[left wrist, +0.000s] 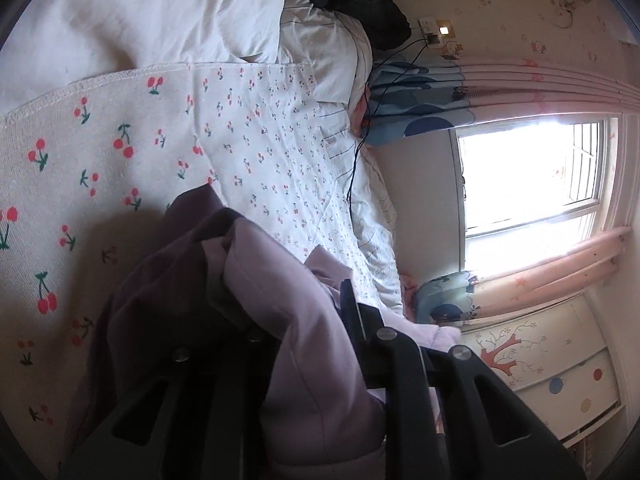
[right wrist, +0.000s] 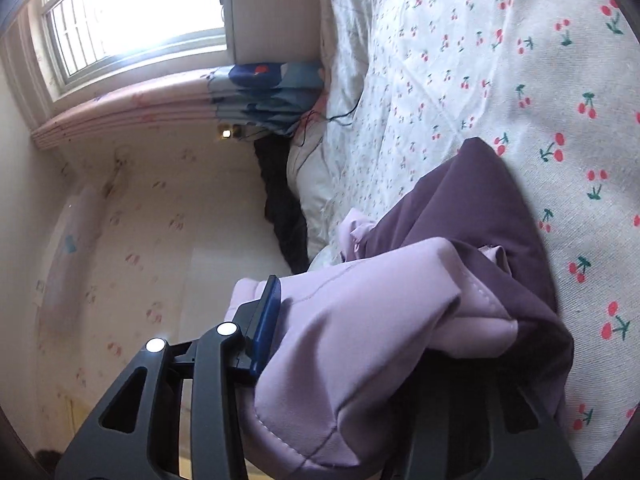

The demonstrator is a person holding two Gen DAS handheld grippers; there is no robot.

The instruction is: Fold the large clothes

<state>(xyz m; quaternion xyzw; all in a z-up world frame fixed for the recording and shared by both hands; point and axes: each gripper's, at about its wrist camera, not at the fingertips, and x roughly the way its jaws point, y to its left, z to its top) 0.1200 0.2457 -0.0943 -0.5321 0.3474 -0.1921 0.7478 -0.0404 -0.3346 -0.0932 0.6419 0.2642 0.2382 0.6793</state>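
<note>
A: Where's the lilac padded jacket with dark purple lining (right wrist: 360, 344)?

B: Bunched in both my tongs, left tongs (left wrist: 288, 320) and right tongs (right wrist: 352, 320) grasping it over the cherry-print bedspread (left wrist: 100, 160). Loosening risks slippage.

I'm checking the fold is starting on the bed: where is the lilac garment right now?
The lilac garment is bunched between both grippers' fingers, low in both wrist views, over the cherry-print bedspread, its darker purple lining draping onto the cover.
</note>
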